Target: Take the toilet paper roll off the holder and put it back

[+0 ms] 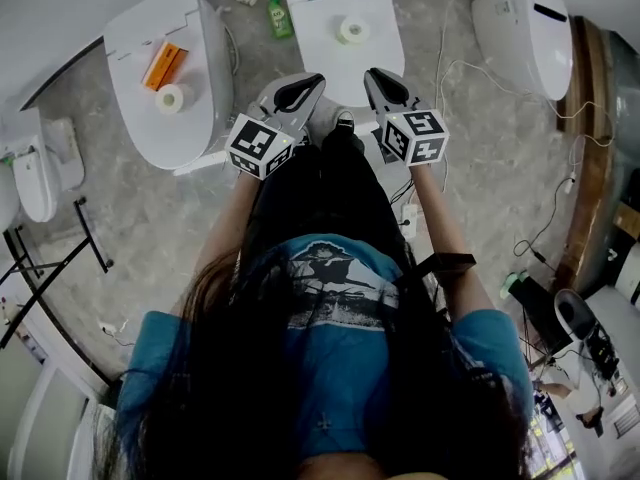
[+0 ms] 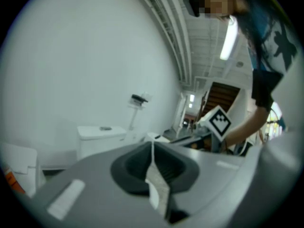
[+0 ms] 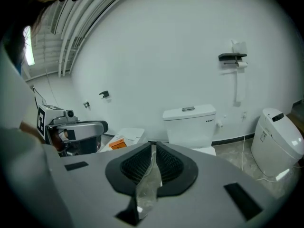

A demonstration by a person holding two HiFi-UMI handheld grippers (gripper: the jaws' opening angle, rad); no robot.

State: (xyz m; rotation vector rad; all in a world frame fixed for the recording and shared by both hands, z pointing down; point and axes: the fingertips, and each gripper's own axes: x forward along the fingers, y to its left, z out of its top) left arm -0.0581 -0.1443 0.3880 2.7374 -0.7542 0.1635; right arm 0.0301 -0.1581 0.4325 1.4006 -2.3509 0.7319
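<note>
A black wall holder (image 3: 232,57) carries a white roll with a strip of paper hanging below it, high on the white wall to the right of the middle toilet's tank (image 3: 189,122). The left gripper view shows the same holder (image 2: 139,99) far off. Loose toilet paper rolls lie on the left toilet's lid (image 1: 170,98) and on the middle toilet's lid (image 1: 353,30). My left gripper (image 1: 316,80) and right gripper (image 1: 371,74) are held side by side at waist height, well short of the wall. Both are shut with nothing between the pads.
Three white toilets stand along the wall: left (image 1: 150,78), middle (image 1: 340,53), right (image 1: 530,28). An orange box (image 1: 163,65) lies on the left lid, and a green bottle (image 1: 279,16) stands on the floor. Cables trail over the floor at right (image 1: 470,78).
</note>
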